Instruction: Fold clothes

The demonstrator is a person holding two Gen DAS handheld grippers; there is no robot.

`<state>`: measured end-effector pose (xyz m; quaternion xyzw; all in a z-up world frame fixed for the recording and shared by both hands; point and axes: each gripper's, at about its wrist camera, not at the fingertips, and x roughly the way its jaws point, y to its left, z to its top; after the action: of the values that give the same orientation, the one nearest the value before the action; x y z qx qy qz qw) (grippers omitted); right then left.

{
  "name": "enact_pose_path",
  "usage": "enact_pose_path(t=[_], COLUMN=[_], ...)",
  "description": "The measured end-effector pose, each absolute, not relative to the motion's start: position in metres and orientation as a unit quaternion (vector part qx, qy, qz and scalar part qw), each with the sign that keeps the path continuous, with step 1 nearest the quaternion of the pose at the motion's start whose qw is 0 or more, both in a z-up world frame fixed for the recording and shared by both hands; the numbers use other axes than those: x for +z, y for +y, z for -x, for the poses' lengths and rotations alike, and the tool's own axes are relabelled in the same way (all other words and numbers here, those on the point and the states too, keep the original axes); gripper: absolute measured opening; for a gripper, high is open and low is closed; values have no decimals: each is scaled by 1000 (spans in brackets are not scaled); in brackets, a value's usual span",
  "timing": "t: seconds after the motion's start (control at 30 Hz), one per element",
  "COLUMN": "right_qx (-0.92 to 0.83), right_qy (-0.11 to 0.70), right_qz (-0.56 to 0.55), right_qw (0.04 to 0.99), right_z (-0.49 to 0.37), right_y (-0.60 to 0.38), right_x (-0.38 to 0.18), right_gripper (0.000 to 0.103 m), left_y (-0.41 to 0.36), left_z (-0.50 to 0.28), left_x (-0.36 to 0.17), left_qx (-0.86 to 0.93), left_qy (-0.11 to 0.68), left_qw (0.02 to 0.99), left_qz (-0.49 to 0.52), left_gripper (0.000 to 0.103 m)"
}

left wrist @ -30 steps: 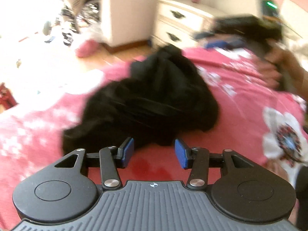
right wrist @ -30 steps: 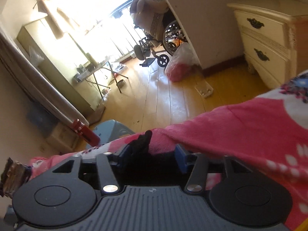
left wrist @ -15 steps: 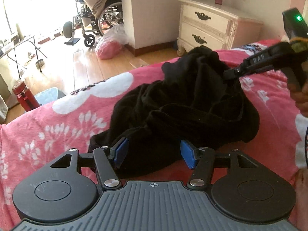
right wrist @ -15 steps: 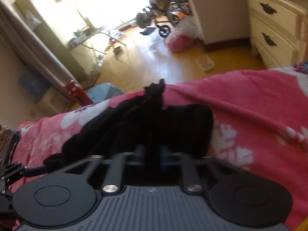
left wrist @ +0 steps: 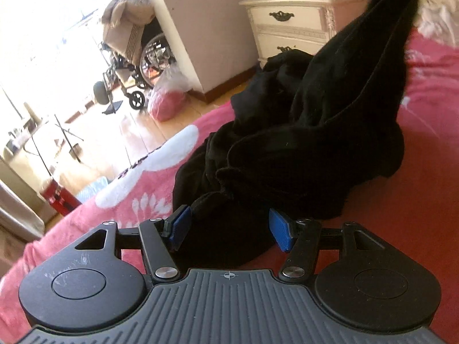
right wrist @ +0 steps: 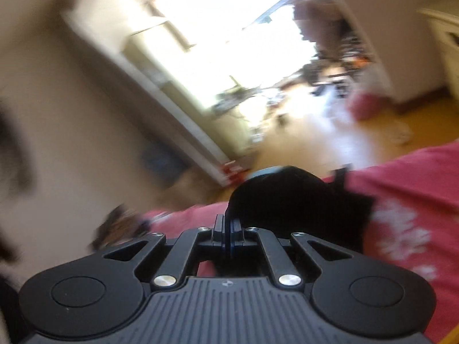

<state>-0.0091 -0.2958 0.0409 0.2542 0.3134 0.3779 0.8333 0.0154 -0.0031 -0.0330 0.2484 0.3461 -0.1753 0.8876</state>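
A black garment (left wrist: 301, 143) lies crumpled on the pink flowered bedspread (left wrist: 416, 200). One part of it is pulled taut up to the top right of the left wrist view and runs out of frame there. My left gripper (left wrist: 229, 229) is open, low over the garment's near edge, and black fabric lies loose between its blue pads (left wrist: 179, 226). In the blurred right wrist view my right gripper (right wrist: 228, 235) is shut on a bunch of the black garment (right wrist: 292, 200), raised above the bedspread (right wrist: 401, 215).
Beyond the bed's far edge is a wooden floor (left wrist: 134, 132). A white nightstand (left wrist: 289, 28) stands against the wall, with a wheelchair (left wrist: 137, 66) and a pink bag (left wrist: 169, 103) near it. A red bottle (left wrist: 57, 197) stands by the bed's left side.
My right gripper shut on the garment and lifted it, drawing one part up and to the right. My left gripper opened a little, rolled, and sank toward the garment's near edge.
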Motion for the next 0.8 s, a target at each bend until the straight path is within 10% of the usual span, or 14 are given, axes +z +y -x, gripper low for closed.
enact_pose_path(t=[0.37,0.6,0.8], right_qx=[515,510,470], right_qy=[422,469,508], right_qz=[-251,-228,-219], right_qw=[702,684,687], right_z=[61,50,45], right_y=[-242,-223,-220], right_x=[3,-22,-50], right_gripper=[3,3,3], left_y=[-5,-1,7], left_z=[-3,1,19], left_x=[-40,-37,-17], left_qx=[-191,-200,-214], left_qy=[334,333,299], left_qw=[882,888,891], left_qz=[-272,-245,-266], left_gripper=[58,13,9])
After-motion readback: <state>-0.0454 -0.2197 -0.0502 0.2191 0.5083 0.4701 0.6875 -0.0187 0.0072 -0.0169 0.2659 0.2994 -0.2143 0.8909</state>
